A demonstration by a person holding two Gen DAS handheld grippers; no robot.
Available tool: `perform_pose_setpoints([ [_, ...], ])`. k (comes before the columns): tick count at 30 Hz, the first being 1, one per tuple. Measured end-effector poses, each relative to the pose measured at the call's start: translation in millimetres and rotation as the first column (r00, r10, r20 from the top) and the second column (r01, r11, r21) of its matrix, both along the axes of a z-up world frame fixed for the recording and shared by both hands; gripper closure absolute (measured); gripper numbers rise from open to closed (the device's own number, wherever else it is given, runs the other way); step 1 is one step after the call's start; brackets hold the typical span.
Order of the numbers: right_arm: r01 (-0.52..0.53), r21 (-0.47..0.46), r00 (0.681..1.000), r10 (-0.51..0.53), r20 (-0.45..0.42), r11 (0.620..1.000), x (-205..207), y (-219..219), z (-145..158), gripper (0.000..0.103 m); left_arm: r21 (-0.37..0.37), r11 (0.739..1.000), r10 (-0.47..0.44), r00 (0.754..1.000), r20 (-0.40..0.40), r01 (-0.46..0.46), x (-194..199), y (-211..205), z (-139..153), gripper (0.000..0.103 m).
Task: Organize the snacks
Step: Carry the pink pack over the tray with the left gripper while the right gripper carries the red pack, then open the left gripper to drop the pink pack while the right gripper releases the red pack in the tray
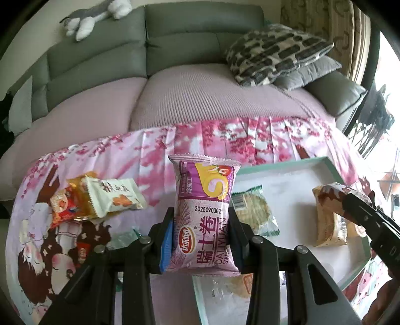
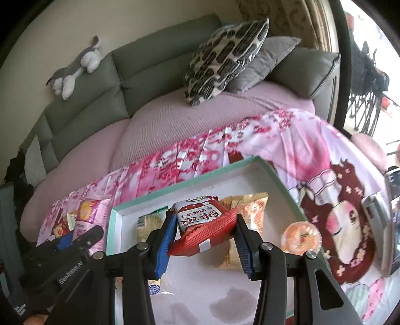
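We held the left gripper (image 1: 203, 240) clamped on a purple Swiss-roll packet (image 1: 203, 212), upright between its blue pads, above the near edge of the pink cartoon cloth (image 1: 155, 152). Our right gripper (image 2: 203, 235) was pinched on a red-and-white biscuit packet (image 2: 200, 225), hanging over the mint-rimmed white tray (image 2: 190, 182).

In the tray, right under and behind the red packet, lay a green-edged clear wafer pack (image 2: 147, 222) and a golden-wrapped snack (image 2: 250, 207), so the floor there was already crowded. A round orange jelly cup (image 2: 300, 237) sat at the tray's right rim. Left of the tray, on the cloth, a white packet (image 1: 115, 197) leaned on an orange-red one (image 1: 65, 207); these lay well apart from the purple packet.

Beyond the cloth stood the grey sofa (image 1: 175, 37) with its mauve seat cover, a patterned cushion (image 1: 275, 52) stacked on a grey one (image 1: 307, 72), and a plush toy (image 1: 95, 17) on the backrest.
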State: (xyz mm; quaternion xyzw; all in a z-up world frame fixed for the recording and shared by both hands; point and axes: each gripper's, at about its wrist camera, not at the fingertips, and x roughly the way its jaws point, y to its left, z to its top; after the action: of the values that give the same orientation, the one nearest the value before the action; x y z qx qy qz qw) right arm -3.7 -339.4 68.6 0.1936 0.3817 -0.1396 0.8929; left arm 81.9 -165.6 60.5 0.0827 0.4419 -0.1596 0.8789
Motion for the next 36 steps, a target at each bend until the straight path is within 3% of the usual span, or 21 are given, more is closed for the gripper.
perform_pose_setpoints([
  [6, -0.005, 0.024, 1.000, 0.005, -0.016, 1.000, 11.4, -1.6, -17.5, 0.054, 0.024, 1.000, 0.012, 1.000, -0.002, -0.012, 8.0, -6.3, -13.3, 0.063],
  [24, -0.003, 0.018, 0.998, 0.005, -0.062, 1.000, 22.7, -3.7, -27.6, 0.054, 0.041, 0.999, 0.007, 0.999, -0.032, -0.006, 15.0, -17.4, -25.3, 0.060],
  [27, 0.003, 0.018, 0.997, -0.001, -0.071, 1.000, 22.3, -5.0, -27.0, 0.052, 0.048, 0.999, 0.004, 1.000, -0.030, -0.002, 12.9, -17.8, -22.7, 0.048],
  [33, 0.027, 0.021, 0.996, -0.026, -0.081, 0.999, 18.4, -10.3, -21.6, 0.051, 0.059, 0.998, 0.020, 1.000, -0.019, -0.019, 9.3, -12.9, -15.1, 0.046],
  [36, 0.054, -0.013, 0.994, -0.055, -0.091, 0.998, 13.8, -11.7, -14.2, 0.042, 0.056, 0.997, 0.052, 0.998, -0.018, -0.051, 9.9, -7.0, -11.6, 0.043],
])
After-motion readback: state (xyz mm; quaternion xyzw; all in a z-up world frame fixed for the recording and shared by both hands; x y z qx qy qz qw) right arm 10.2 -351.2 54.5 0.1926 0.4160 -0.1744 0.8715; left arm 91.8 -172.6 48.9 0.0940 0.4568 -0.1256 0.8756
